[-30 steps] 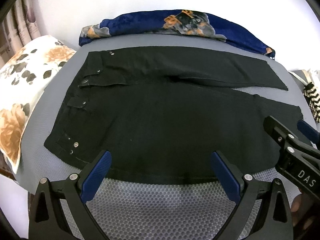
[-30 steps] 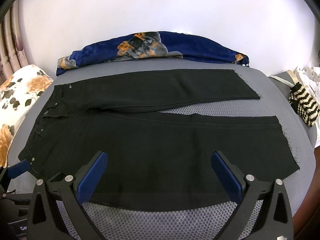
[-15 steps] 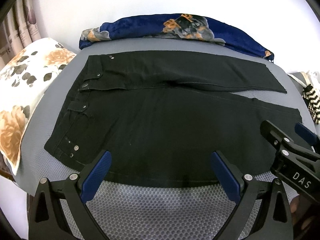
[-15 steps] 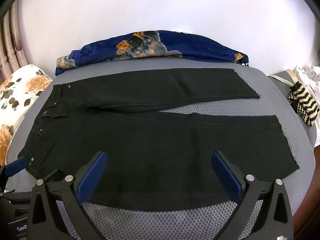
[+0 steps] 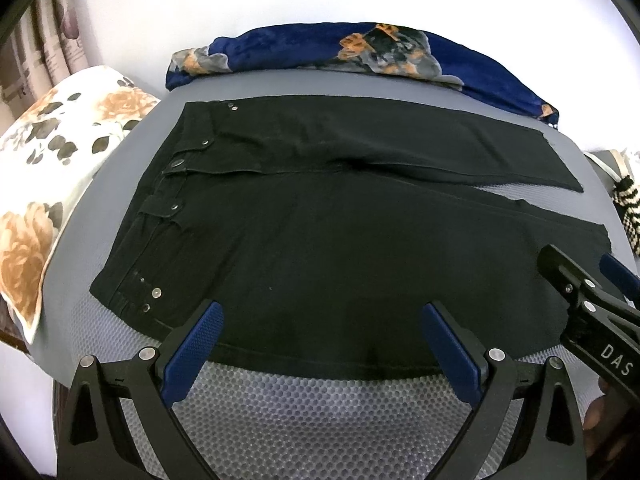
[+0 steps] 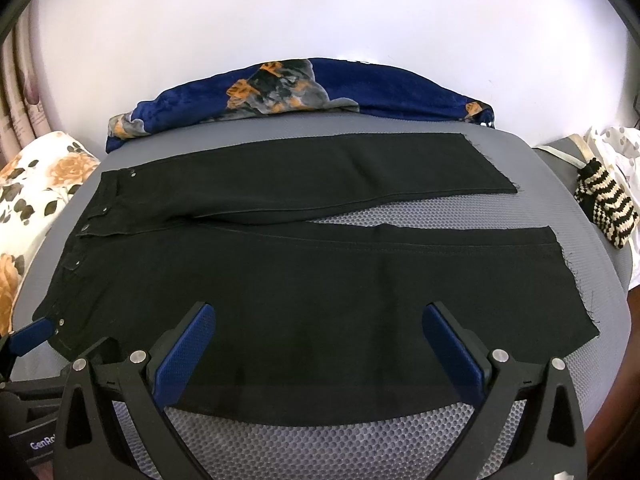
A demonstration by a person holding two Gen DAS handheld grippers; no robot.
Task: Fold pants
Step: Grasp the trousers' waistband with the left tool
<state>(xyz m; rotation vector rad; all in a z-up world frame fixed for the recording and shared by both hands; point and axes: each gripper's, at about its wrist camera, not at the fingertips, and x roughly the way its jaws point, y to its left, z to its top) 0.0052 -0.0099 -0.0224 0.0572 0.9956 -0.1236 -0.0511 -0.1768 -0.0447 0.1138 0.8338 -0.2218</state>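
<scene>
Behind the flat pants (image 6: 304, 280), a blue blanket (image 6: 384, 88) lies; both grippers (image 5: 322, 344) (image 6: 318, 346) gape wide.

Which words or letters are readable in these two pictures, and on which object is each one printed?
"DAS": white letters on the black body of the right gripper, seen in the left wrist view.
"GenRo": white letters, cut off by a finger in front, on the black body of the left gripper, seen in the right wrist view.
No readable text on the black pants, the blue blanket or the floral pillow.
</scene>
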